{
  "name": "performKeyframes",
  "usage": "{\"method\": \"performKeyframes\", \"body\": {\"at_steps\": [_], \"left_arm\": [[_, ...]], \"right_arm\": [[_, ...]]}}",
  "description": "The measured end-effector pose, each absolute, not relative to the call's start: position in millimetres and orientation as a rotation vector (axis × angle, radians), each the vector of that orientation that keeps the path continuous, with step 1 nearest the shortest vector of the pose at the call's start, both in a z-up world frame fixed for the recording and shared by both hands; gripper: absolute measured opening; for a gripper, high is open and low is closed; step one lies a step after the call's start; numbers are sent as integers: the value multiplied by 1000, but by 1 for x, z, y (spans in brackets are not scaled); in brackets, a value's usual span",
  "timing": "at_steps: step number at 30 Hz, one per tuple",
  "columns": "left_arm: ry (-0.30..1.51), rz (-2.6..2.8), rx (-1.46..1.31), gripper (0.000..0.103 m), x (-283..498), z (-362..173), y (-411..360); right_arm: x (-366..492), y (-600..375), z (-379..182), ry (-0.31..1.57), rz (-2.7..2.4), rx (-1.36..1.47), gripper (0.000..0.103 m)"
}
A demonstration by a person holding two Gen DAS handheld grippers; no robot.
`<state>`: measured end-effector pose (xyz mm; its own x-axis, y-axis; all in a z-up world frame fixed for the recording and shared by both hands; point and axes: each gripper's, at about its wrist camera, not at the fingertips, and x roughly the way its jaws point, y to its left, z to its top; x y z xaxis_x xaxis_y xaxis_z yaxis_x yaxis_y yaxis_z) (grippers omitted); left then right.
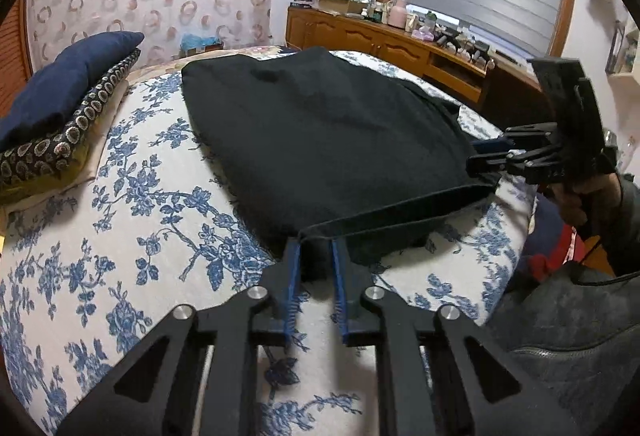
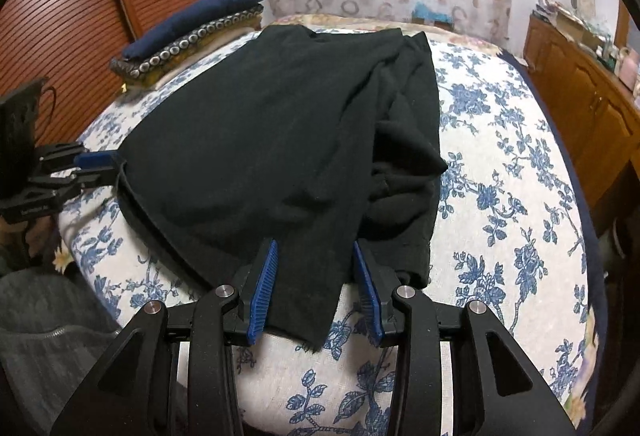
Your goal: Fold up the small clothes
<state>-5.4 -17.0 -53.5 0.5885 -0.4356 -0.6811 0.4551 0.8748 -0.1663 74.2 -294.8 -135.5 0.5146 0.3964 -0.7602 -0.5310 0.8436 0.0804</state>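
A black garment [image 1: 320, 132] lies spread on the blue-flowered bedspread [image 1: 120, 196]. My left gripper [image 1: 316, 242] is at its near hem corner, jaws slightly apart with the lifted hem edge at the fingertips. In the right wrist view the garment [image 2: 272, 132] has a bunched sleeve on its right side. My right gripper [image 2: 314, 252] is open, jaws wide apart on either side of a strip of the garment's near edge. Each gripper shows in the other's view: the right one [image 1: 488, 156] and the left one [image 2: 100, 164].
A stack of folded items topped by a navy cushion [image 1: 68, 84] sits at the bed's far left. A wooden sideboard [image 1: 400, 44] with clutter stands beyond the bed. The person's grey jacket [image 1: 568, 316] is at the bed's near edge.
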Motion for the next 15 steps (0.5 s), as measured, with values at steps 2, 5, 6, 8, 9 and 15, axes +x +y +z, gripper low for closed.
{"method": "performKeyframes", "body": {"at_steps": [2, 5, 6, 8, 9, 15], "left_arm": [[774, -508, -13, 6, -16, -49, -13], [764, -498, -19, 4, -28, -44, -12], [766, -495, -17, 4, -33, -42, -13], [772, -491, -13, 0, -38, -41, -13], [772, -487, -6, 0, -41, -40, -14], [746, -449, 14, 1, -52, -32, -8]], "right_arm": [[74, -294, -136, 862, 558, -183, 38], [73, -294, -136, 856, 552, -194, 31], [73, -295, -137, 854, 549, -197, 26], [73, -297, -136, 852, 541, -195, 16], [74, -299, -136, 852, 542, -189, 13], [73, -302, -135, 851, 545, -186, 9]]}}
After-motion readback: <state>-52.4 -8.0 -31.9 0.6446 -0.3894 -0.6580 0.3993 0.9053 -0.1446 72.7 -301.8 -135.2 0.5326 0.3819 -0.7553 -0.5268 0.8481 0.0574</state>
